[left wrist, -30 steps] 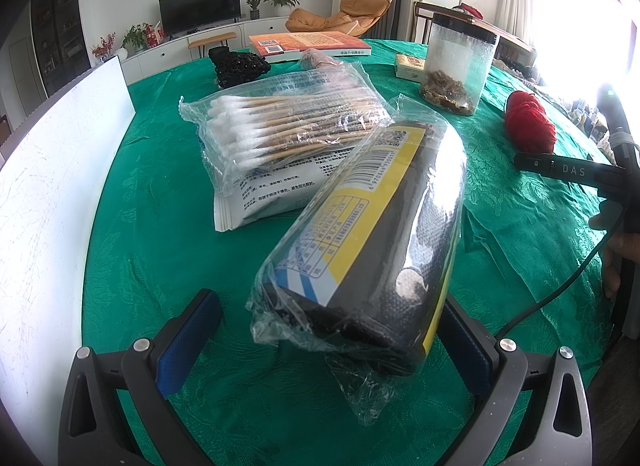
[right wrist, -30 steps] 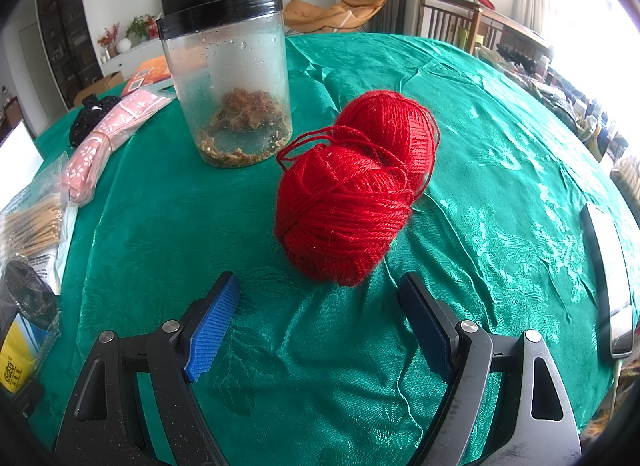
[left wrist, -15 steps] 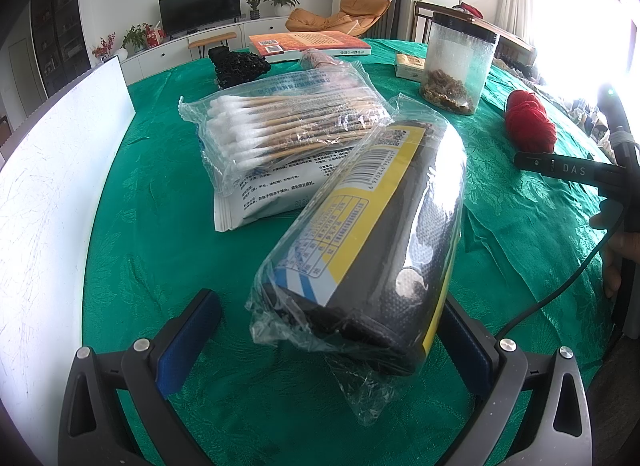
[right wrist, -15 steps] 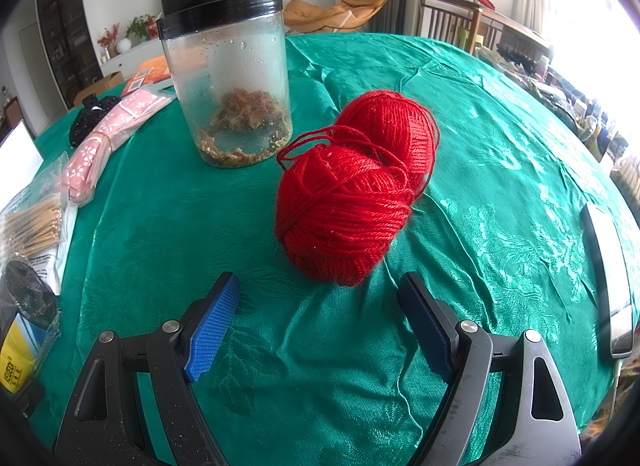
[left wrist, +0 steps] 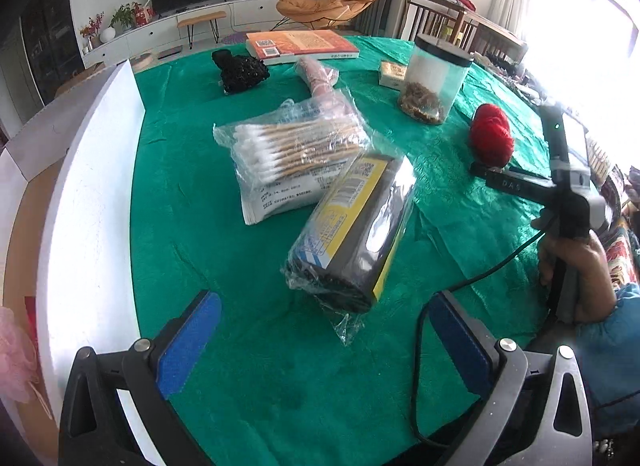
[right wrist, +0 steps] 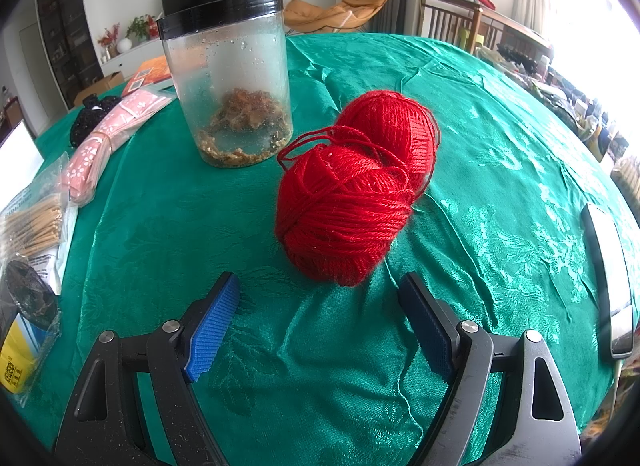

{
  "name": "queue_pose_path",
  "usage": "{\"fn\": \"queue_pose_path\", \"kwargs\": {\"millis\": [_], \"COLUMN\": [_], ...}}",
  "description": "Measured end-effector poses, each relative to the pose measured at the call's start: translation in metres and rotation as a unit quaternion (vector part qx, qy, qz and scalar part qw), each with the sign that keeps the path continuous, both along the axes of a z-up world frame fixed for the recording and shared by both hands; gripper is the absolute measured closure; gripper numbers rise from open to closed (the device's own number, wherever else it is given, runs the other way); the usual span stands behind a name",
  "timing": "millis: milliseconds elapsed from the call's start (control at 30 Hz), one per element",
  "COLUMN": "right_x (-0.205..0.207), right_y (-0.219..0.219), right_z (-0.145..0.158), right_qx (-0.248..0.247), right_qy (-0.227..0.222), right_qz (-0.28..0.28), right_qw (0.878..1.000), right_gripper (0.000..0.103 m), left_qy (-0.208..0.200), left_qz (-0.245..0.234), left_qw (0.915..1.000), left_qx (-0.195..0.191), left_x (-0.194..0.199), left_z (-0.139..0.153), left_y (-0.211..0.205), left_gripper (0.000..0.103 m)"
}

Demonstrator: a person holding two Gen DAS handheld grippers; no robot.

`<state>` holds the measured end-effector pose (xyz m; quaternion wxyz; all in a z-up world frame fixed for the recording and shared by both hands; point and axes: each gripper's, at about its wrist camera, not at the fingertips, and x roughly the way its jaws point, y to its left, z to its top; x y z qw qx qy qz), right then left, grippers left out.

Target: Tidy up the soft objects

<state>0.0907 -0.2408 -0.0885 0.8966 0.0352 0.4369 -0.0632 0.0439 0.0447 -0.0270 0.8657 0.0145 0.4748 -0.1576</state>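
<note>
Yarn, two red balls pressed together, sits mid-frame in our right view, just ahead of our right tool, whose pads stand apart and empty. Upper left of it stands a clear jar. Our left tool is also spread wide, short of the dark wrapped pack on the green surface.

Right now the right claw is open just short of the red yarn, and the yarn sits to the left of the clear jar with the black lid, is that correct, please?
Not quite: the yarn sits to the right of the jar, not the left, as the right wrist view shows. The rest holds: the right claw is open, just short of the yarn.
</note>
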Motion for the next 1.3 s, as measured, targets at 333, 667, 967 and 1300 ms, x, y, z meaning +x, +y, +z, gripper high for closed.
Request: {"fn": "queue_pose_path", "kwargs": {"millis": [333, 667, 967, 1300], "right_x": [0.000, 0.000, 0.002, 0.001], "right_y": [0.000, 0.001, 0.004, 0.004], "right_z": [0.000, 0.000, -0.002, -0.002], "right_qx": [0.000, 0.000, 0.001, 0.001], "right_qy": [0.000, 0.000, 0.002, 0.002], "right_qz": [0.000, 0.001, 0.008, 0.008], "right_qw": [1.000, 1.000, 1.000, 1.000], "right_gripper": [0.019, 0.018, 0.015, 0.015], "left_qy": [-0.038, 0.050, 0.087, 0.076], "left_qz": [0.040, 0.136, 0.190, 0.160], "left_qw": [0.9984, 0.9881, 0.9768, 0.9832], "left_qx": [0.006, 0.053, 0.047, 0.043], "left_x": [0.189, 0.354, 0.376, 0.358], "left_z": [0.069, -0.023, -0.071, -0.065], "left_y": [0.006, 0.005, 0.019, 0.028], "left_gripper": [0.000, 0.002, 0.007, 0.065]}}
